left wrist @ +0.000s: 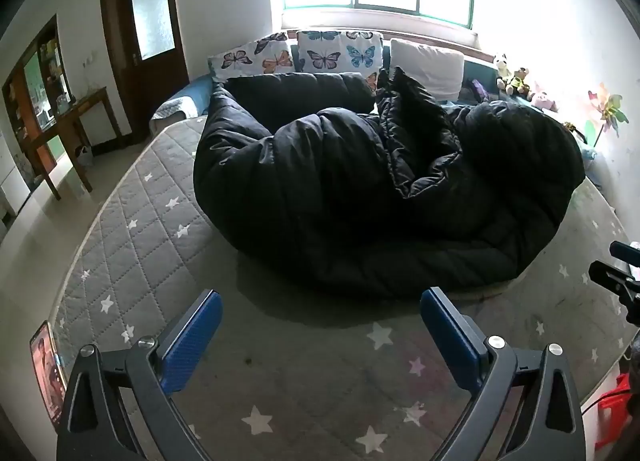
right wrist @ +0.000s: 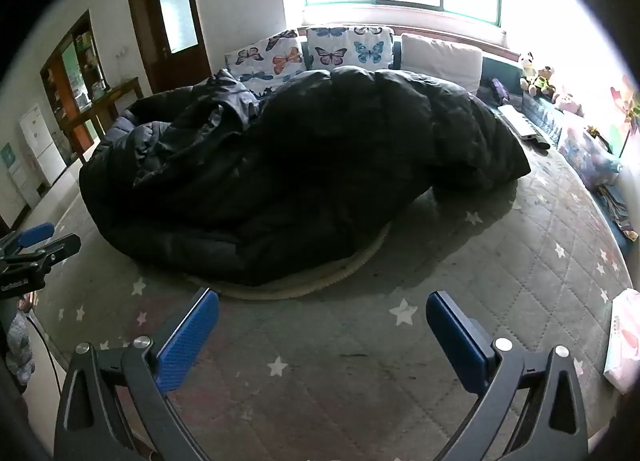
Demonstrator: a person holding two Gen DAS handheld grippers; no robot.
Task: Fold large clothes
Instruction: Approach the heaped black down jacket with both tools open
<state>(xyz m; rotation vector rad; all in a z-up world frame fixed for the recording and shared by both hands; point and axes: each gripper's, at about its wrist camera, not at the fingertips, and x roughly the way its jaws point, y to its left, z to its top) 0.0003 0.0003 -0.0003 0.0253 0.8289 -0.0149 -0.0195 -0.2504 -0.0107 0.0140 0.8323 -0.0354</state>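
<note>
A large black puffy down coat (left wrist: 360, 189) lies crumpled in a heap on the grey star-patterned mattress (left wrist: 160, 245). It also shows in the right wrist view (right wrist: 304, 165), lying partly on a round pale mat (right wrist: 320, 285). My left gripper (left wrist: 320, 301) is open and empty, hovering above the mattress just in front of the coat's near edge. My right gripper (right wrist: 322, 301) is open and empty, also short of the coat's near edge. Each gripper shows at the edge of the other's view: the right gripper (left wrist: 616, 273) and the left gripper (right wrist: 40, 245).
Butterfly-print pillows (left wrist: 304, 53) and a white pillow (left wrist: 428, 65) line the head of the bed under a bright window. Plush toys (left wrist: 516, 79) sit at the right. A phone (left wrist: 48, 373) lies at the mattress's left edge. A wooden table (left wrist: 72, 129) and door stand left.
</note>
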